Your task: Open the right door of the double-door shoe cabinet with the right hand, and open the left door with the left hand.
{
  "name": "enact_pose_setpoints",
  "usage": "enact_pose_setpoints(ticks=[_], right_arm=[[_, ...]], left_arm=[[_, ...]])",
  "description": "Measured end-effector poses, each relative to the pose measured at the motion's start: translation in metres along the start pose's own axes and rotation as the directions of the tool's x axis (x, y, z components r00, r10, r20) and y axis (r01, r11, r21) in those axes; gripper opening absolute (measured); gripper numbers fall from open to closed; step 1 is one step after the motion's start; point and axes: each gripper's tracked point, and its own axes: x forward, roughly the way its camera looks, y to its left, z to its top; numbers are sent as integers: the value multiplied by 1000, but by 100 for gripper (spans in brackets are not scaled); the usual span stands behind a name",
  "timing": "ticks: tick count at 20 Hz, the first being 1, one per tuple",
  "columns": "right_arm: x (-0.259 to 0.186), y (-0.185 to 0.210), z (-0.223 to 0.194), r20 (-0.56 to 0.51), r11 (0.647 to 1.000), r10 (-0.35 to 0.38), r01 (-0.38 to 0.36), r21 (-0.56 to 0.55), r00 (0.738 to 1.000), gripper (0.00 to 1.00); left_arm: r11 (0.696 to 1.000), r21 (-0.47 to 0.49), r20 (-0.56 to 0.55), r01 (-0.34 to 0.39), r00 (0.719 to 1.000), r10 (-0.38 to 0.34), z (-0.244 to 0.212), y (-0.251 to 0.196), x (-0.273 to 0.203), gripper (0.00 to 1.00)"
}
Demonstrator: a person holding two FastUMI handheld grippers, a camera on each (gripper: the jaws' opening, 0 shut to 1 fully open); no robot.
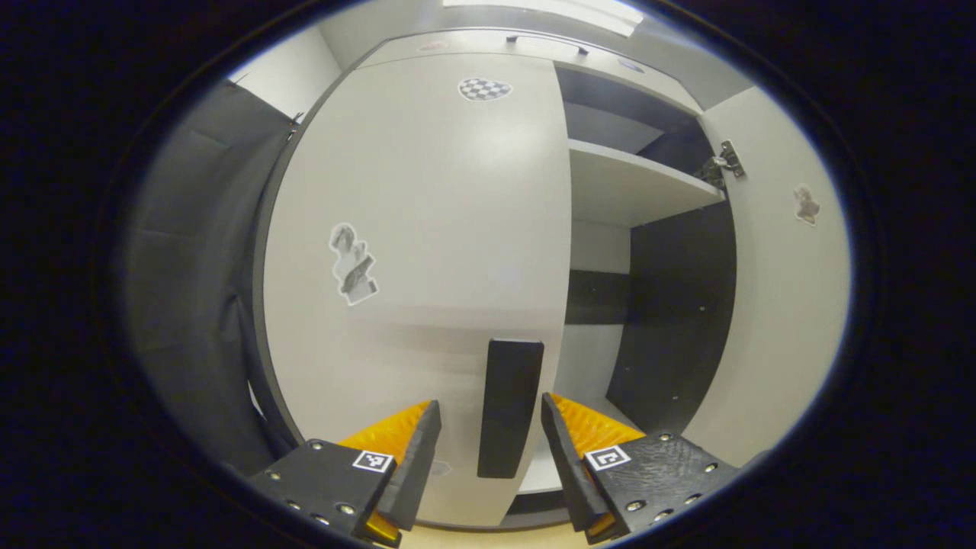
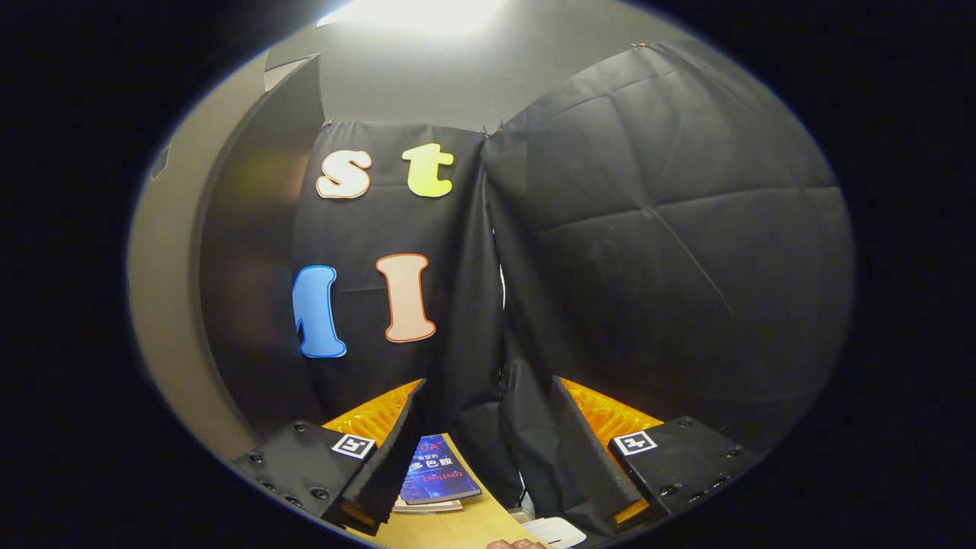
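My left gripper's fingers [image 1: 415,450] stand open astride the black handle [image 1: 509,408] of the still-shut left door [image 1: 427,252], so I'd close squarely before swinging it out, while my right gripper [image 2: 488,450] idles open, right door [image 1: 785,305] already ajar.

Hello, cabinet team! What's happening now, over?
Left gripper open, straddling left door's black handle. Right door swung open. Right gripper open, facing booth cloth.
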Motion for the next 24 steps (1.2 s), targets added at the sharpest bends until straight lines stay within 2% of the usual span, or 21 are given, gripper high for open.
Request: enact_pose_setpoints(ticks=[1, 3, 6, 9, 10, 12, 14, 19, 24], right_arm=[[3, 1, -2, -2, 1000, 2, -2, -5, 1000, 98], [6, 2, -4, -7, 1000, 12, -12, -7, 1000, 98], [8, 2, -8, -16, 1000, 22, -22, -5, 1000, 98], [4, 0, -10, -20, 1000, 24, -24, 10, 1000, 97], [2, 0, -10, -19, 1000, 24, -23, 13, 1000, 98], [-3, 2, -10, -21, 999, 27, -26, 19, 999, 98], [-11, 6, -11, -25, 999, 33, -33, 26, 999, 98], [-35, 5, -2, -7, 1000, 20, -20, 21, 1000, 97], [-68, 5, 6, -2, 999, 9, -9, 47, 1000, 97]], left_arm=[[1000, -1, -1, 0, 1000, 0, 0, -2, 3, 76], [999, -45, -14, 16, 1000, -16, -2, -10, 5, 48], [999, -20, -5, -30, 1000, 30, -1, -8, 5, 29], [999, 4, 0, -33, 999, 33, -4, -8, 5, 29], [1000, -1, -2, -32, 1000, 32, -6, -8, 8, 23], [1000, 1, 5, -30, 1000, 30, -7, -8, 3, 21], [1000, 3, 4, -24, 1000, 24, -8, -7, 3, 11], [1000, -9, 0, 10, 1000, -10, -9, -7, -1, 11], [998, -25, 12, 52, 999, -52, -10, -4, -5, 6]])
